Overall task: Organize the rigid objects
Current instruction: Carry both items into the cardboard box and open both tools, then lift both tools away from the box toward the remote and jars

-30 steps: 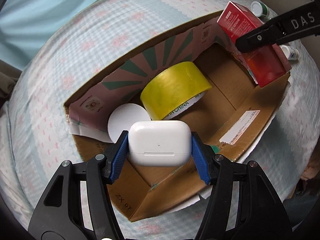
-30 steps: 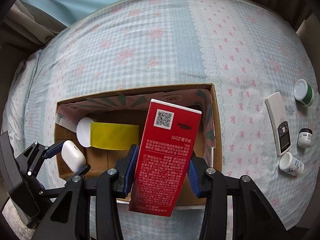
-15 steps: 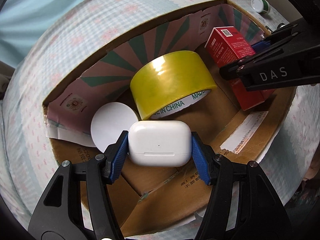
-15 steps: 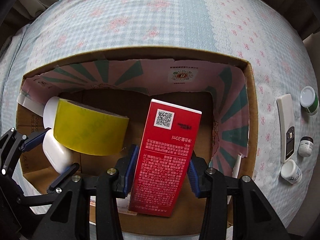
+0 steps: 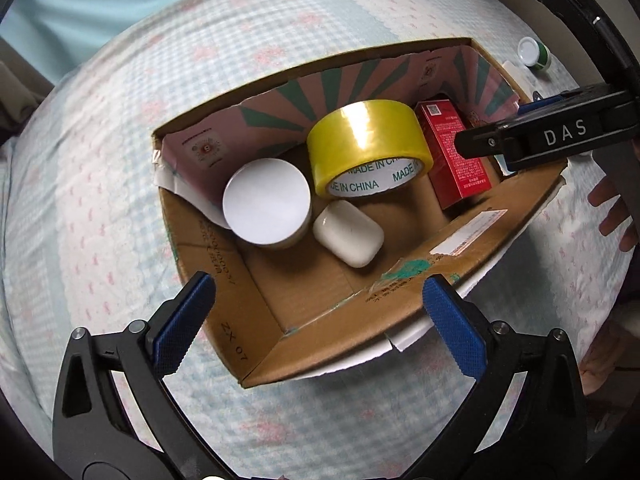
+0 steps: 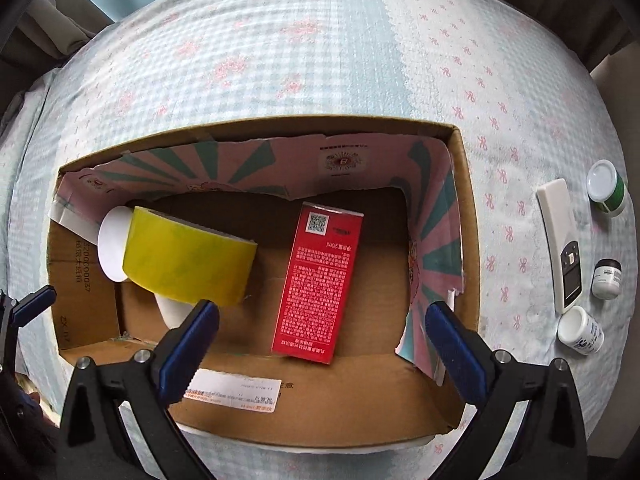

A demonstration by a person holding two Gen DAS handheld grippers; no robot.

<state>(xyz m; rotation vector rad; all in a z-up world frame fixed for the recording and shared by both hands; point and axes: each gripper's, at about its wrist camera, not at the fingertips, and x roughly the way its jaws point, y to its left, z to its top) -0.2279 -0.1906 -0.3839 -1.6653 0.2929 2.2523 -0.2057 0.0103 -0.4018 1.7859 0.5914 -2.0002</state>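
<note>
While jaws opening, both grippers empty above cardboard box (image 5: 472, 240).
Left gripper (image 5: 316, 320) spread over earbud case (image 5: 348, 234); right gripper (image 6: 320, 336) spread over red carton (image 6: 318, 280), both on box floor.

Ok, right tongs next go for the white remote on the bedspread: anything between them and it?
The cardboard box's right wall stands between the right tongs, opening empty over the box, and the long white remote control lying outside. Lift clear over that wall; beyond it, three small jars flank the remote's far side.
</note>
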